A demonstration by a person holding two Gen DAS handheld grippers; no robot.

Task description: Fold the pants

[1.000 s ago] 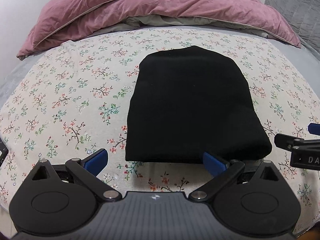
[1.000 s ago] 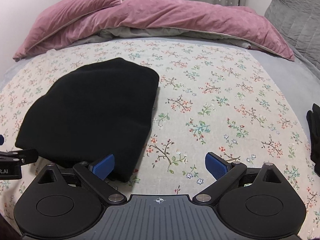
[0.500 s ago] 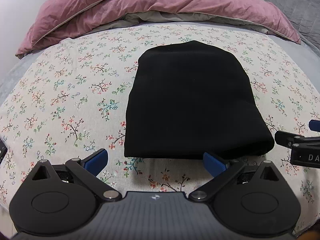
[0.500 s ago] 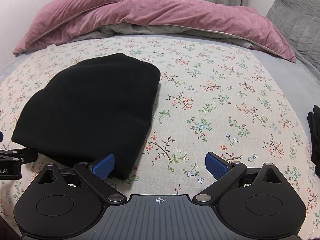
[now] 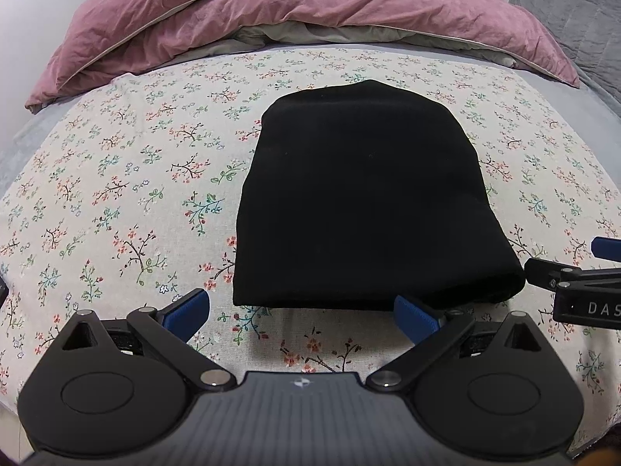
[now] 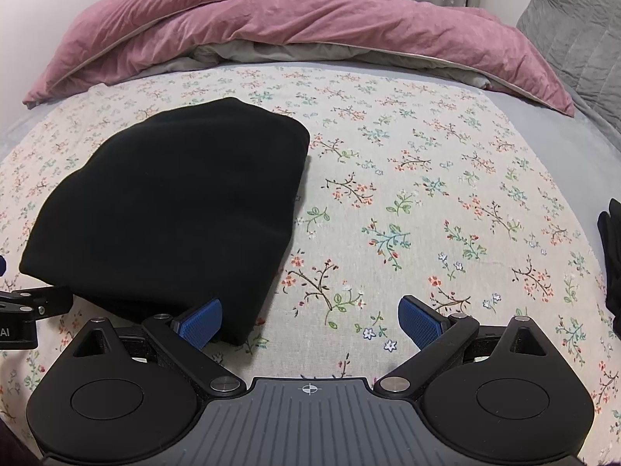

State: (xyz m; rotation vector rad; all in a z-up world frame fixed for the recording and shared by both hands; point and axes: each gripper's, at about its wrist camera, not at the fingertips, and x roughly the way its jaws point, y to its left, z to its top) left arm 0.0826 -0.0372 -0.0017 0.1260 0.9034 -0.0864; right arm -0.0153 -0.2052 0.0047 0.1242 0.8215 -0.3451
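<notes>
Left wrist view is showing the pants (image 5: 368, 202) sitting as a compact black bundle on the flowery bed sheet (image 5: 116, 202), already folded down to a neat rectangle with the thick folded edge facing the camera. Compared with a second ago the bundle is sitting a little further up the frame and there's more sheet showing between it and the left tool (image 5: 302, 316), so both tools seem to be backing away from it rather than going in. The shape of the bundle isn't changing at all between frames.

Both tools are wide open and holding nothing. The left one has its blue pads spread, one just in front of the near edge of the pants. From the right wrist view the right tool (image 6: 310, 320) is the same deal: pads spread, the left-hand pad overlapping the near right corner of the pants (image 6: 170, 209) in the picture, but I can't tell if it's actually touching the fabric.

My read is the folding is basically done and this is the letting-go bit. Maybe a final pat or tidy is left, nothing more.

Pink duvet (image 6: 310, 27) is bunched up at the head of the bed, and there's something dark (image 6: 613, 256) at the right edge, too cut off to identify.
</notes>
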